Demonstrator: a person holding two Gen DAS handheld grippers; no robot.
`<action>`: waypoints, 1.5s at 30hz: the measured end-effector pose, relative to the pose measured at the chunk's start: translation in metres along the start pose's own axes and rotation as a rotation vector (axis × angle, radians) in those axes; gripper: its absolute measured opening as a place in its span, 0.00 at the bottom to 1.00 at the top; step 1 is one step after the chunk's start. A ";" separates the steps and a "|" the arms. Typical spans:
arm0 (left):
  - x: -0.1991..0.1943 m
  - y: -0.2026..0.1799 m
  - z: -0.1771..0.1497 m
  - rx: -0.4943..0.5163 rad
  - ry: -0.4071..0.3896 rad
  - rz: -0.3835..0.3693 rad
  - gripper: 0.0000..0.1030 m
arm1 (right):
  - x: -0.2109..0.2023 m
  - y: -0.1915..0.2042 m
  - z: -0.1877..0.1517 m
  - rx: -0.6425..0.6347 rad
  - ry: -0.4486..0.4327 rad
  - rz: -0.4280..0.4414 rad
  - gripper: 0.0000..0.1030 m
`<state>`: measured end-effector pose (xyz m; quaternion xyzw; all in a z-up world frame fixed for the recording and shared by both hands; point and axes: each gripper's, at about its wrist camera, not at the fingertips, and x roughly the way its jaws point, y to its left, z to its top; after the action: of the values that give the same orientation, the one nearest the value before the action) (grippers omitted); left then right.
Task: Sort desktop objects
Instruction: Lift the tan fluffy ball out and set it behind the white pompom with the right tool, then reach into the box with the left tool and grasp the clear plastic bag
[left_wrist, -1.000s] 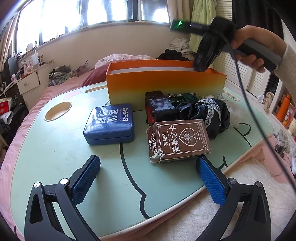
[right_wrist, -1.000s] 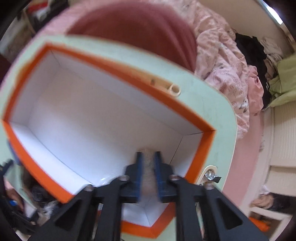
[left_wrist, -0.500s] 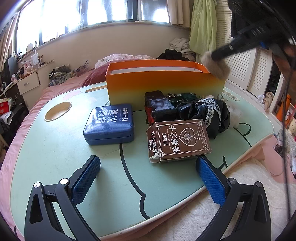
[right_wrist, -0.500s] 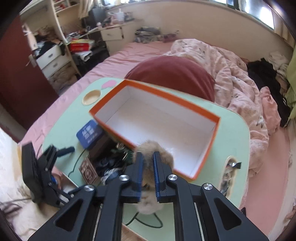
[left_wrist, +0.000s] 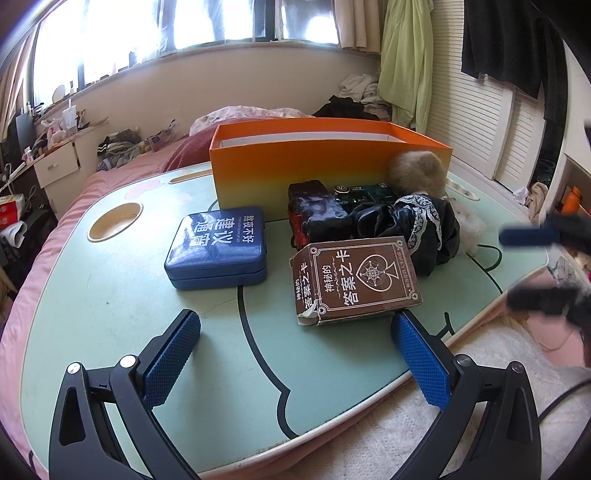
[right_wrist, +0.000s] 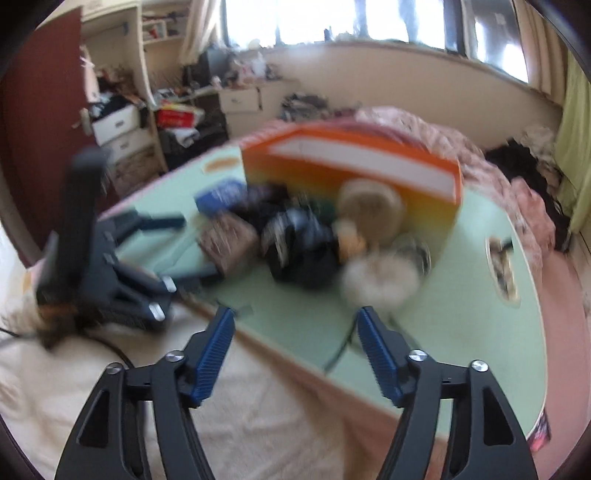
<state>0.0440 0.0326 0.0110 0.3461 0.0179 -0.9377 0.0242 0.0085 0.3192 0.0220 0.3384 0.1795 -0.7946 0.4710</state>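
Observation:
An orange box (left_wrist: 328, 166) stands open at the back of the green table (left_wrist: 110, 295). In front of it lie a blue case (left_wrist: 218, 247), a brown card box (left_wrist: 354, 280), a dark packet (left_wrist: 317, 218), black lace cloth (left_wrist: 417, 225) and a white fluffy ball (left_wrist: 469, 225). A tan fluffy ball (left_wrist: 417, 171) lies beside the orange box's right front corner; it also shows in the blurred right wrist view (right_wrist: 369, 203). My left gripper (left_wrist: 295, 354) is open and empty over the near table edge. My right gripper (right_wrist: 295, 347) is open and empty off the table's right side.
A round cup recess (left_wrist: 115, 221) sits at the table's back left. A pink bed with clothes (left_wrist: 251, 112) lies behind the table. White bedding (left_wrist: 443, 435) is below the table's near edge. Drawers (left_wrist: 55, 170) stand at far left.
My right gripper has let go of the tan fluffy ball, which now lies beside the orange box. The gripper has opened and pulled back off the table. My left gripper has not moved.

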 end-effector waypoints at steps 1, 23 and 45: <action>0.000 0.000 0.000 0.000 0.000 0.000 1.00 | 0.006 -0.001 -0.005 0.012 0.020 -0.013 0.69; -0.012 -0.007 0.001 0.037 -0.020 0.025 0.89 | 0.023 -0.003 -0.024 0.067 -0.170 -0.142 1.00; 0.036 -0.079 0.166 0.069 0.144 -0.082 0.52 | 0.024 -0.007 -0.027 0.068 -0.183 -0.136 1.00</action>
<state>-0.0955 0.1024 0.1157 0.4124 0.0013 -0.9106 -0.0273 0.0045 0.3238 -0.0143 0.2671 0.1312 -0.8580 0.4187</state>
